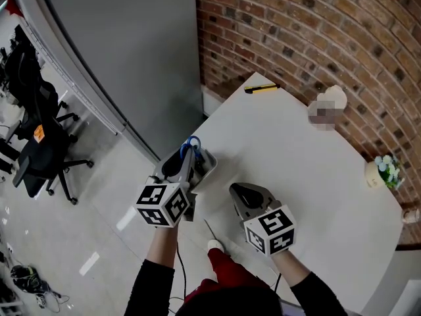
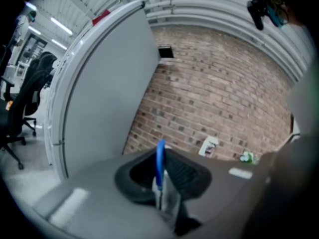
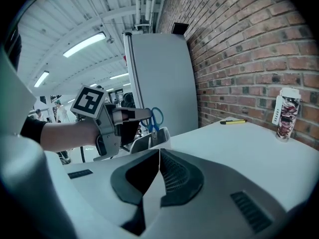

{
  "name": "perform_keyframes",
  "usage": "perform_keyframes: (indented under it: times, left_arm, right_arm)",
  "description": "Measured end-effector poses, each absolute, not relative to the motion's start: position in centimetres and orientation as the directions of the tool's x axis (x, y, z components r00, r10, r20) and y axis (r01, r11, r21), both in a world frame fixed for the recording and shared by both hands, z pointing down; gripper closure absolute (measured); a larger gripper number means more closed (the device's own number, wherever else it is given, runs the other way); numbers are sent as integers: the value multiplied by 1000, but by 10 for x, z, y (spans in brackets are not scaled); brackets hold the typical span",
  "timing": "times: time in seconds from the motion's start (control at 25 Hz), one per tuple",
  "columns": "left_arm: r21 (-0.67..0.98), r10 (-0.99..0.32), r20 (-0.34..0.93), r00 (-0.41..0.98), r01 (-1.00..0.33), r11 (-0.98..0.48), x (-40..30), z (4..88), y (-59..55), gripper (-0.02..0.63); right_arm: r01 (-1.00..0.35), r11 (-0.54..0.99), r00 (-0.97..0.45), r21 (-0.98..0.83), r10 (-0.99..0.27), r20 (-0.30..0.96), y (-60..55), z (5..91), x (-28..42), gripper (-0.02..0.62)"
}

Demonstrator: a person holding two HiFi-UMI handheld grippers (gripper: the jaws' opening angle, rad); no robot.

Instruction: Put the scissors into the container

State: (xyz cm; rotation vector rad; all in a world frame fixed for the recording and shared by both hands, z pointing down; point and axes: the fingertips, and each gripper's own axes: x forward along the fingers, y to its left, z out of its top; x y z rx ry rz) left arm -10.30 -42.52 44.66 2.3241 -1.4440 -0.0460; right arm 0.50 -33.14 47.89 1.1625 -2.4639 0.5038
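Note:
The scissors (image 1: 192,143) have blue handles and stand upright, handles up. My left gripper (image 1: 189,155) is shut on them just below the handles, right over the white container (image 1: 206,168) at the table's left corner. In the right gripper view the scissors (image 3: 155,118) point their blades down into the container (image 3: 149,141), held by the left gripper (image 3: 130,115). In the left gripper view the blue handle (image 2: 160,164) stands up between the closed jaws. My right gripper (image 1: 235,191) rests shut and empty on the table right of the container; its jaws (image 3: 159,156) meet with nothing between them.
The white table (image 1: 296,170) runs back to a brick wall. A yellow-and-black cutter (image 1: 262,88) lies at the far edge, a paper coffee cup (image 3: 284,113) near the wall, and a small flower pot (image 1: 383,172) at the right. Office chairs (image 1: 39,143) stand on the floor beyond a grey partition (image 1: 125,51).

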Motion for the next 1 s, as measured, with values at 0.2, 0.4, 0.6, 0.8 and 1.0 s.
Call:
perform_keyframes:
  times: [0.2, 0.4, 0.6, 0.8, 1.0]
  left_arm:
    - [358, -864, 199, 463, -855, -376, -105, 454, -427, 560]
    - [357, -858, 222, 464, -857, -371, -105, 461, -429, 560]
    - [357, -861, 229, 455, -862, -361, -107, 465, -432, 558]
    - [347, -860, 253, 442, -872, -346, -110, 470, -440, 557]
    - [313, -849, 273, 452, -877, -366, -109, 472, -444, 551]
  right_arm:
    - [-786, 597, -591, -160, -650, 477, -334, 482, 4, 586]
    - [-786, 598, -590, -159, -648, 482, -336, 483, 1, 586]
    - [-787, 596, -588, -159, -646, 487, -337, 486, 1, 586]
    - [-790, 592, -584, -159, -646, 492, -339, 488, 2, 586]
    - [-792, 590, -579, -157, -645, 499, -338, 491, 1, 586]
